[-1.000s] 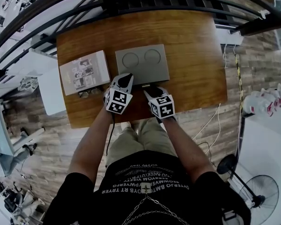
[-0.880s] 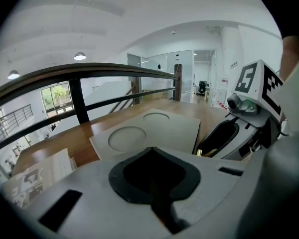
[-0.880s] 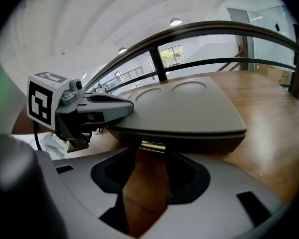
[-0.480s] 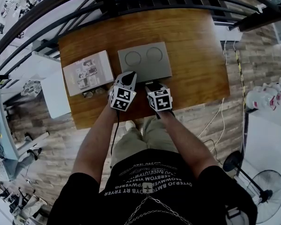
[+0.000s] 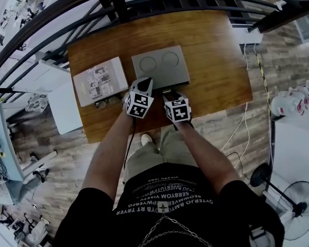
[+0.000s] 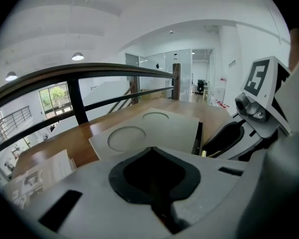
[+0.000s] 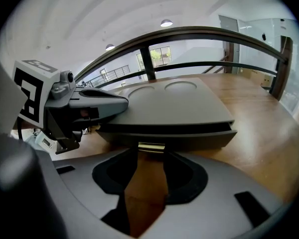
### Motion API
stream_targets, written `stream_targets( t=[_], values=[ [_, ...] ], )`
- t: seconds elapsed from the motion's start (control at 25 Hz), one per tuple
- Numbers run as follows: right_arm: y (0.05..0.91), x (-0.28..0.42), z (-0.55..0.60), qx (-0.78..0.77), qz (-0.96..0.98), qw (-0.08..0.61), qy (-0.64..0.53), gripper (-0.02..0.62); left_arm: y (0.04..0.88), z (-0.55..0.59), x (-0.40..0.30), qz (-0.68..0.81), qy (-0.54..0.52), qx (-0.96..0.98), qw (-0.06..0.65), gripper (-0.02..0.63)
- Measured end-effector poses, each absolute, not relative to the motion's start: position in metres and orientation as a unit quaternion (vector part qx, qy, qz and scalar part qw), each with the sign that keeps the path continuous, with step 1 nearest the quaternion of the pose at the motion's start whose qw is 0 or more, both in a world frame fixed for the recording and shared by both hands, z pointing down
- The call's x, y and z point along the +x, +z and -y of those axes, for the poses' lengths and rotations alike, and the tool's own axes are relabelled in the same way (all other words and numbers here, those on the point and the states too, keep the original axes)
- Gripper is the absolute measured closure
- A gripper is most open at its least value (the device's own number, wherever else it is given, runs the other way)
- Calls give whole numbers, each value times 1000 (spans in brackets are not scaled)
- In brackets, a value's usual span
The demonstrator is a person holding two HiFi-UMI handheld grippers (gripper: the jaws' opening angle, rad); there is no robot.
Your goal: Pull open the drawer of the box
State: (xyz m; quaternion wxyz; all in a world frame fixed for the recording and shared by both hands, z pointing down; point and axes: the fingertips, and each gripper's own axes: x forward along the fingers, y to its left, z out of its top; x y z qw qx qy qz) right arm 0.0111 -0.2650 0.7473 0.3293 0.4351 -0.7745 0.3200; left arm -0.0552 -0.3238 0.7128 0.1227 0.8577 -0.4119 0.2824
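A flat grey box (image 5: 160,66) with two round recesses in its lid lies mid-table. Its drawer front (image 7: 189,139) faces me and carries a small brass handle (image 7: 151,146). My right gripper (image 7: 150,154) is level with that handle. Its jaws are closing, the handle sits just at their tips, and the pads do not press on it. In the head view the right gripper (image 5: 170,95) meets the box's near edge. My left gripper (image 5: 144,82) looks shut on nothing, and its tip lies on the lid's front left corner (image 7: 107,103).
A white booklet box (image 5: 100,81) lies left of the grey box, with a pair of glasses (image 5: 107,102) at its near edge. A dark metal railing (image 5: 144,4) runs along the table's far side. Bare wooden table (image 5: 221,60) stretches to the right.
Both grippers have moved slightly forward toward the box. The right one has come up to the drawer front, and the left one's tip now reaches over the lid.
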Motion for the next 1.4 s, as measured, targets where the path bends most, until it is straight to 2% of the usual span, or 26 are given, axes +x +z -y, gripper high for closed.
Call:
stream_targets(
  t=[1.4],
  values=[
    [749,37,164,425,763,340,349,436,712,319,-53,414,287,854,130,600]
  ],
)
